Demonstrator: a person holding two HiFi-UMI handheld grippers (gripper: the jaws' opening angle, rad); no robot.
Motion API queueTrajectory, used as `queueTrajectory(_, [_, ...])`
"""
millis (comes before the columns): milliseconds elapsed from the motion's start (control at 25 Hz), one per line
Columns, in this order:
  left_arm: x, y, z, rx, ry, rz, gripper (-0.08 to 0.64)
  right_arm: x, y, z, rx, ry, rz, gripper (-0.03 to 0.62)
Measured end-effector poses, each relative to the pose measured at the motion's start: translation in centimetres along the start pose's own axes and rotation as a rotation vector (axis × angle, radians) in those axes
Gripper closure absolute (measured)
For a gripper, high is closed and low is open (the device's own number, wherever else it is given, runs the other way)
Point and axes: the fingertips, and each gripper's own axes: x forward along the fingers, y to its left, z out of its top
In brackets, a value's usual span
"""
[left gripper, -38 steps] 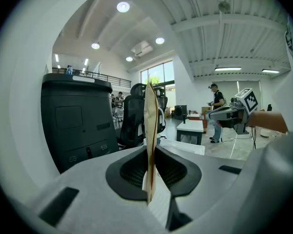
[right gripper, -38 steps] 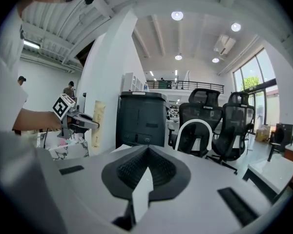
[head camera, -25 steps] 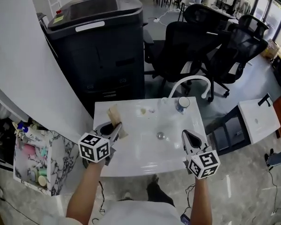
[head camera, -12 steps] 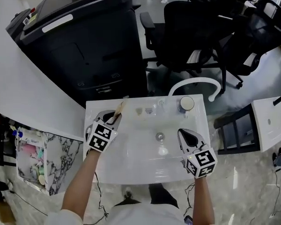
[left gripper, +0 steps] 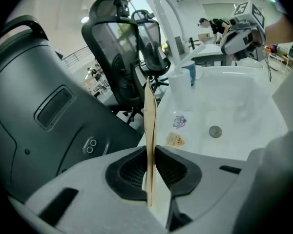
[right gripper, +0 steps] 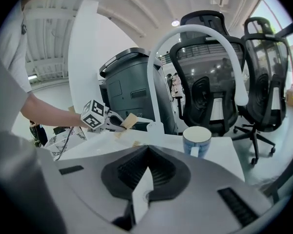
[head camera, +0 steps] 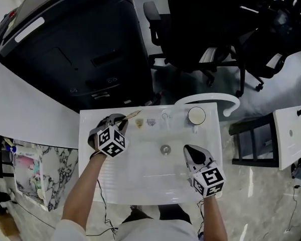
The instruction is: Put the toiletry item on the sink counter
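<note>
A flat tan packet [head camera: 130, 116] sticks out of my left gripper [head camera: 119, 123], whose jaws are shut on it, over the back left corner of the white sink counter [head camera: 90, 159]. In the left gripper view the packet [left gripper: 150, 116] stands edge-on between the pads of the left gripper [left gripper: 150, 152]. My right gripper [head camera: 190, 150] hovers over the right side of the basin, its jaws shut with nothing in them. The right gripper view shows the right gripper [right gripper: 147, 153] facing the left gripper [right gripper: 107, 121] and the packet [right gripper: 129, 120].
A white arched faucet [head camera: 210, 99], a blue cup [head camera: 196, 115] and two small sachets [head camera: 139, 124] [head camera: 151, 122] sit along the counter's back edge, the drain [head camera: 165, 149] in the basin. A black printer [head camera: 65, 49] and office chairs [head camera: 215, 24] stand behind.
My left gripper has rolled and come down toward the counter's back left corner, so the packet now points right instead of up. The right gripper has sunk closer to the basin.
</note>
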Motion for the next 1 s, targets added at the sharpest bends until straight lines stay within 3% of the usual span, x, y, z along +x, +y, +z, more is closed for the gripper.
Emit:
queueTrajectory(360, [4.0, -2.2, 0.6, 0.304, 0.069, -0.007, 0.515, 0.9, -1.6, -0.8, 0.006, 0.027, 0.018, 0.597])
queueTrajectory(480, [4.8, -2.8, 0.6, 0.358, 0.071, -0.009, 0.510, 1.1, -1.6, -1.2, -0.002, 0.043, 0.024, 0.597])
queueTrajectory(640, [5.6, -3.1, 0.8, 0.383, 0.067, -0.016, 0.500, 1.2, -1.8, -1.7, 0.000, 0.056, 0.020, 0.597])
queueTrajectory(1000, [5.9, -4.3, 0.4, 0.322, 0.048, -0.076, 0.440, 1.2, -1.7, -2.5, 0.011, 0.067, 0.002, 0.597])
